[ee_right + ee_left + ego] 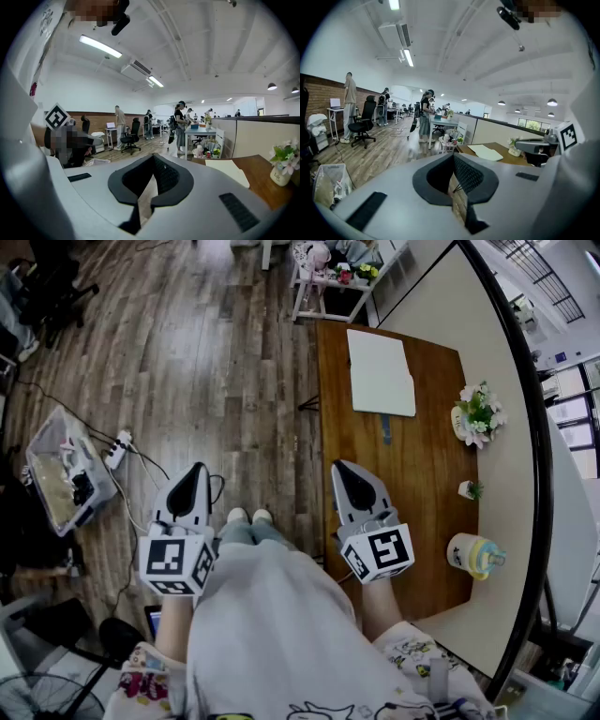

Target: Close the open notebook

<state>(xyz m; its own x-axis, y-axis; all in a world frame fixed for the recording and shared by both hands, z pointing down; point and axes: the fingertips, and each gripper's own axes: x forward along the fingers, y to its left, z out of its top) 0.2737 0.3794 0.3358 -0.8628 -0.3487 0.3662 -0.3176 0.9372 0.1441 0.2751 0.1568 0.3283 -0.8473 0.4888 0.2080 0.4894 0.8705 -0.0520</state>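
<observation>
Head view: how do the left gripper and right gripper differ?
The left gripper hangs over the wooden plank floor; the right gripper hangs over the edge of the brown wooden desk. The right gripper is nearer the white notebook than the left gripper. Both are shut, empty and point forward.

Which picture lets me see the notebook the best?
The head view. It looks down on the notebook, so its whole white shape shows on the wooden desk. The left gripper view shows it far off, small and nearly edge-on. The right gripper view shows only part of it.
</observation>
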